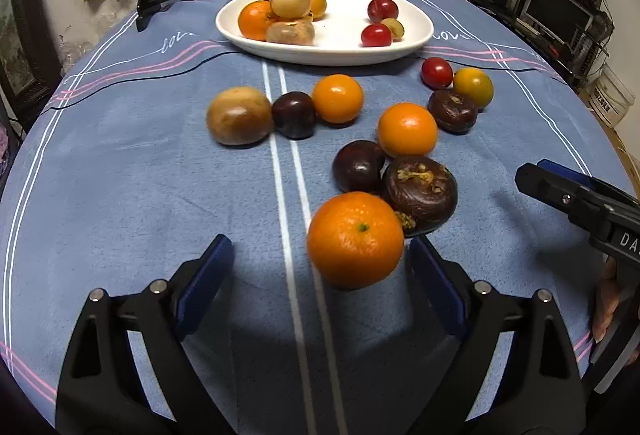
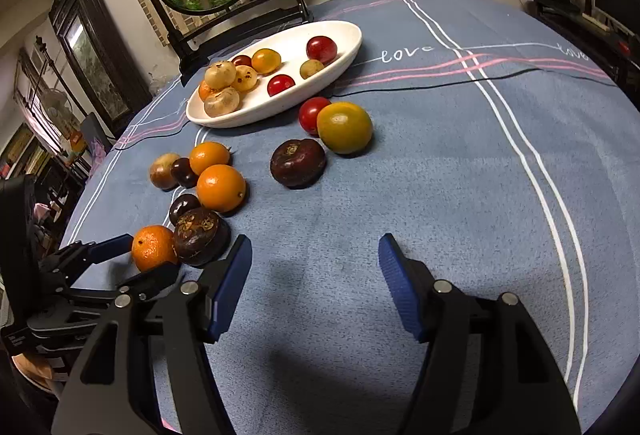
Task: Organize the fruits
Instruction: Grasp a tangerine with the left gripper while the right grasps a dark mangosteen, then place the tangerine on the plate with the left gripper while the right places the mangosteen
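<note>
So the left gripper (image 1: 320, 271) is sitting with its blue-padded jaws spread apart around the nearest round orange tangerine (image 1: 355, 239) on the blue striped tablecloth (image 1: 120, 195), and neither pad looks to be pressing on it yet. The right-side pad is just beside the fruit, the left one well apart, so the tangerine is lying off-centre toward the right jaw. That's the bit I'd say the grab is hinging on: the fruit is straight ahead, but the grip needs nudging rightward or it'll shove the tangerine sideways as it closes. Also, the dark purple wrinkled mangosteen (image 1: 422, 193) is touching the tangerine just behind it, so that could get bumped. The right gripper (image 2: 314, 267) is hanging over bare cloth with its jaws apart and nothing between them, clearly farther from the fruit. The white oval plate (image 1: 416, 35), already holding some fruit, is waiting at the far end of the table.
</note>
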{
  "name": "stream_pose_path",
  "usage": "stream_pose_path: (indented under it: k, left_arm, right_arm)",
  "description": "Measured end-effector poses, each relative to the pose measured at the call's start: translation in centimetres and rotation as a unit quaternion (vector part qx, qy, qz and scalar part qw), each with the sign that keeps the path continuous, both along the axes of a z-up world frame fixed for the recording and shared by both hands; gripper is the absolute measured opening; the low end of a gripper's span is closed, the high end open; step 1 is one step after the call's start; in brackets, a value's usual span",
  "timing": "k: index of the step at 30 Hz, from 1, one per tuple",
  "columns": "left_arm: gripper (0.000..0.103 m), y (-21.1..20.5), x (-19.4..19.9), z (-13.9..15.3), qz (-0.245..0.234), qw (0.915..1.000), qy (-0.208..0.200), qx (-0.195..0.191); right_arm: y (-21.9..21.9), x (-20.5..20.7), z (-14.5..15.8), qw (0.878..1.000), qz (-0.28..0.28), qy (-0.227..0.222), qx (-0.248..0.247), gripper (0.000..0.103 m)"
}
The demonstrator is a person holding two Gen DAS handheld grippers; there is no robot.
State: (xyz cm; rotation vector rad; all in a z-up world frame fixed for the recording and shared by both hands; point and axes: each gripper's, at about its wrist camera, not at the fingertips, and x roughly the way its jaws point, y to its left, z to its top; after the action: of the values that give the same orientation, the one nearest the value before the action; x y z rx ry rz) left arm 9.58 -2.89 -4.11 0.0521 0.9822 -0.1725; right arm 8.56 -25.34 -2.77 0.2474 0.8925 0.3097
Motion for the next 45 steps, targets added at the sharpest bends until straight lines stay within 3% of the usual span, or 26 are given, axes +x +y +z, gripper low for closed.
stream_pose_path:
  k: [4, 5, 10, 18, 24, 35, 39, 45]
  left_arm:
    - [0.058, -0.5, -0.1, 0.0, -0.023, 0.9997, -0.008, -0.004]
    - [0.045, -0.7, -0.2, 0.0, -0.031, 0.9994, -0.011, -0.008]
    - [0.045, -0.7, -0.7, 0.2, -0.037, 0.9992, -0.017, -0.005]
    - [0.045, 3.6, -0.1, 1.3, 0.018, 0.9993, -0.032, -0.001]
    - [0.045, 5.8, 0.0, 0.9, 0.037, 0.9989, -0.025, -0.015]
    - [0.045, 6.1, -0.2, -0.1, 0.043, 0.9987, -0.02, -0.019]
    - [0.045, 6.1, -0.2, -0.1, 0.044, 0.9986, -0.022, -0.021]
    - [0.045, 6.4, -0.2, -0.1, 0.043, 0.9984, -0.021, -0.031]
  right_arm:
    - [0.1, 0.0, 0.0, 1.0, 0.001, 0.001, 0.0, 0.066]
    - [0.1, 0.0, 0.0, 1.0, 0.001, 0.001, -0.001, 0.066]
    - [0.5, -0.1, 0.1, 1.0, 0.009, 0.001, -0.01, 0.066]
    - [3.7, -0.3, 0.5, 0.997, 0.064, -0.005, -0.05, 0.066]
    - [9.6, -0.2, 0.5, 0.983, 0.131, -0.019, -0.129, 0.066]
    - [12.5, 2.3, -0.7, 0.978, 0.132, 0.009, -0.161, 0.066]
    - [12.7, 2.1, -0.6, 0.976, 0.137, 0.001, -0.167, 0.052]
    - [13.1, 1.9, -0.5, 0.975, 0.135, -0.005, -0.175, 0.049]
